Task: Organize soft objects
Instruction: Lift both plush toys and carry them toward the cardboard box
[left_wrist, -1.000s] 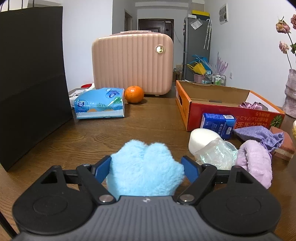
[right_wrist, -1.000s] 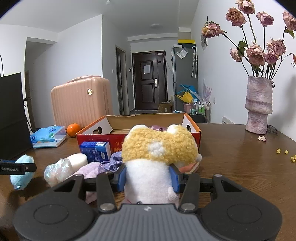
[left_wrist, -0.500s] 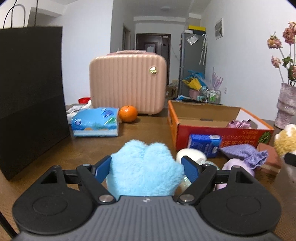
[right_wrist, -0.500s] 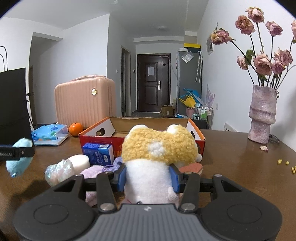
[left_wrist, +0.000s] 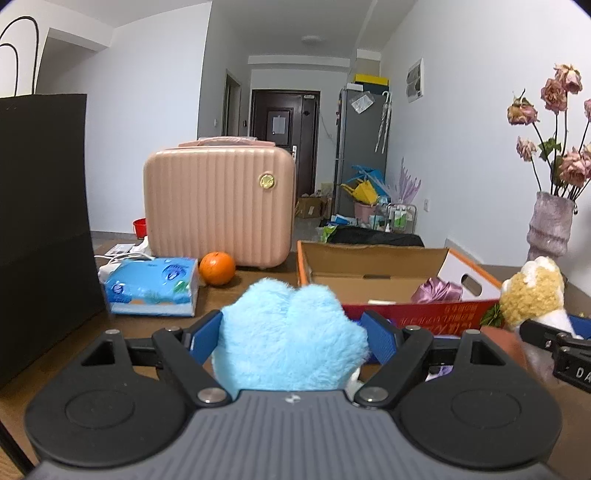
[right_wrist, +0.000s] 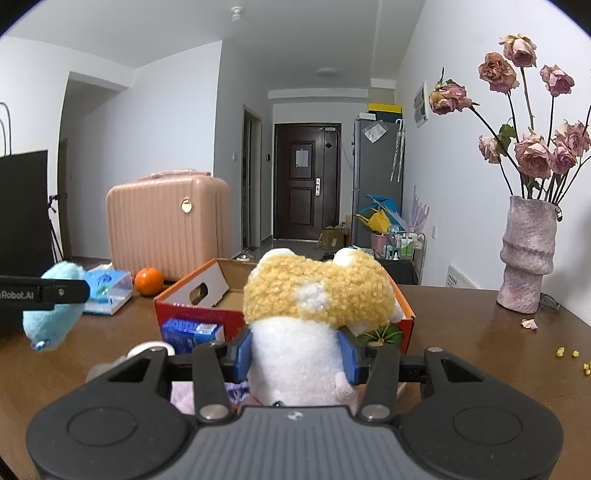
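Both grippers have risen, the left gripper (left_wrist: 293, 332) clamping a blue plush paw (left_wrist: 291, 336) and the right gripper (right_wrist: 295, 350) a yellow plush toy (right_wrist: 317, 314); they may collide over the far cardboard box (left_wrist: 373, 258).

black bag (left_wrist: 40, 221) cut off left, purple cloth (right_wrist: 236, 391) perhaps, mostly hidden

1. White walls (right_wrist: 166, 122); white ceiling with round light (left_wrist: 312, 38).
2. Dark door (right_wrist: 306, 182) at hallway end, far ahead of the tongs.
3. Grey refrigerator (left_wrist: 360, 147) right of the door.
4. Brown wooden table (right_wrist: 480, 332).
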